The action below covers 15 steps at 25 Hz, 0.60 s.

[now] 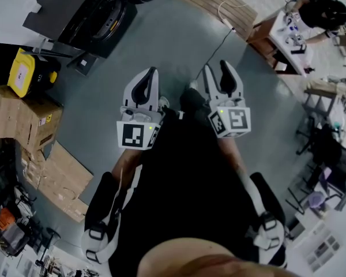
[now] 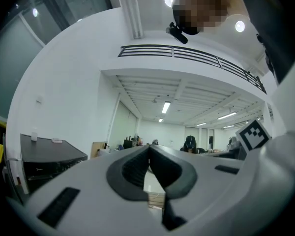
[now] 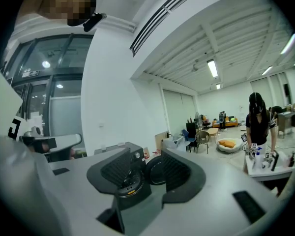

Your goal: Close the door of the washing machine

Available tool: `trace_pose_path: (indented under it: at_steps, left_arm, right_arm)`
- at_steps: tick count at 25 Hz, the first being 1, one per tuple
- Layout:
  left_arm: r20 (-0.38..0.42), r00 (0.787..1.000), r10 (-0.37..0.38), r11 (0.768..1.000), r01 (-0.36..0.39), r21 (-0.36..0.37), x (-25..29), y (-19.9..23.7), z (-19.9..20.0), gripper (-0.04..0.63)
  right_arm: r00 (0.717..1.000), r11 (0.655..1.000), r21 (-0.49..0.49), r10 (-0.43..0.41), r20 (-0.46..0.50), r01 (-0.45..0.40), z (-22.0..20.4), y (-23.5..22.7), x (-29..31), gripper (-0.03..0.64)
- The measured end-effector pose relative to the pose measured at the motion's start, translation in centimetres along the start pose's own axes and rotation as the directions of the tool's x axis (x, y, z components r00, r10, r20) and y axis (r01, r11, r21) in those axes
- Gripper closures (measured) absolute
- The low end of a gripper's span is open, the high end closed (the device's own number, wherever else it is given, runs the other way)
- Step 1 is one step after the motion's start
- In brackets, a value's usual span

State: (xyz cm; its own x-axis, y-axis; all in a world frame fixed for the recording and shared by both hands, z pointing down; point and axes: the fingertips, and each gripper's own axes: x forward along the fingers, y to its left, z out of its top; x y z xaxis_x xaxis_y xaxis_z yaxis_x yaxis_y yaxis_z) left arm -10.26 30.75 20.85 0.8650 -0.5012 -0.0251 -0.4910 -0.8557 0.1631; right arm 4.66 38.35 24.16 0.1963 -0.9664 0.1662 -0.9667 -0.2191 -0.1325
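Observation:
The dark washing machine (image 1: 83, 10) stands at the far left of the grey floor, some way from both grippers. In the right gripper view its round drum opening (image 3: 124, 182) shows between the jaws, and the round door (image 3: 154, 172) stands swung open to the drum's right. My right gripper (image 3: 145, 157) is open, with nothing between its fingers. My left gripper (image 2: 148, 150) is shut and empty, its pads meeting at the tips. In the head view both are held out side by side, the left gripper (image 1: 146, 85) and the right gripper (image 1: 218, 75).
Cardboard boxes (image 1: 24, 119) and a yellow case (image 1: 22, 71) line the left side. A wooden pallet (image 1: 219, 2) with a cable lies ahead. A person works at a desk (image 1: 291, 39) at the far right, with chairs beyond.

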Motion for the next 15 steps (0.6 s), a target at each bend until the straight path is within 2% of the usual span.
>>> trace_pose_path:
  at_steps: [9,12,15]
  left_arm:
    - [-0.005,0.999,0.033,0.999,-0.033,-0.003,2.2,2.4,0.1,0.589]
    - [-0.017,0.999,0.042,0.999,-0.042,0.032,4.0,4.1,-0.2,0.589]
    - [-0.023,0.998,0.057,0.998,-0.056,0.034,6.5,5.5,-0.3,0.589]
  right_arm:
    - [1.0,1.0,-0.003,0.03,-0.004,-0.03,0.3,-0.5,4.3,0.442]
    - [0.999,0.999,-0.005,0.05,-0.006,-0.05,0.5,-1.0,7.0,0.442]
    - [0.998,0.998,-0.003,0.065,-0.012,-0.065,0.8,-2.0,10.0,0.442]
